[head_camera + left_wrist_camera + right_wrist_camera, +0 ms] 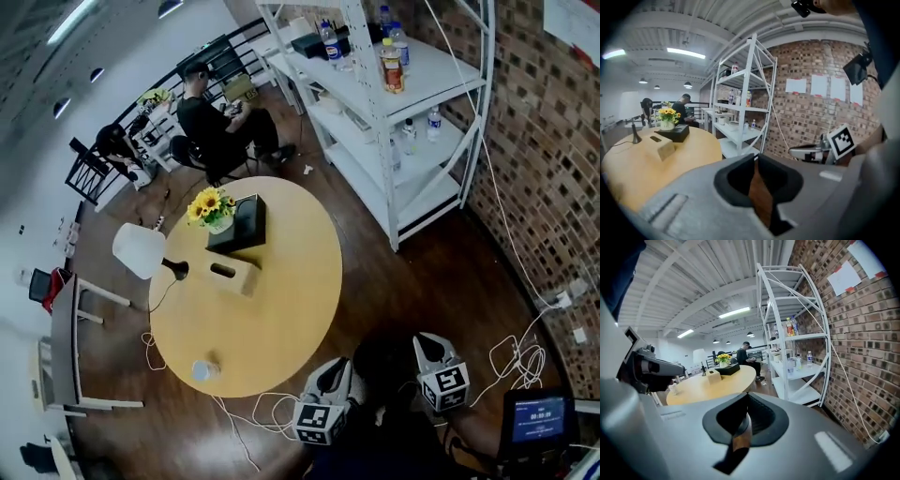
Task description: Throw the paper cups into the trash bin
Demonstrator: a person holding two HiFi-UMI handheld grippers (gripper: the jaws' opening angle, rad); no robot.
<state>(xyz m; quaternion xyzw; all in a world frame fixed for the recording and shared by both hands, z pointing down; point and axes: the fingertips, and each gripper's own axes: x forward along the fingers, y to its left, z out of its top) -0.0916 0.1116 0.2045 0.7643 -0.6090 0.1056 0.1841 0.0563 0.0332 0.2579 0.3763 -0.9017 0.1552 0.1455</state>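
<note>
A single white paper cup (202,369) stands near the front left edge of the round yellow table (281,328). It shows small in the right gripper view as the paper cup (672,388), on the table's near side. My left gripper (338,366) is held just off the table's front edge, to the right of the cup. Its jaws meet at the tips with nothing between them (757,157). My right gripper (429,343) is further right over the wooden floor, its jaws also together and empty (746,397). No trash bin is visible in any view.
On the table are a wooden tissue box (234,275), a black box (240,223), a vase of sunflowers (211,208) and a white lamp (140,250). A white shelf unit (394,112) stands by the brick wall. A person (220,122) sits beyond. Cables (258,412) lie on the floor.
</note>
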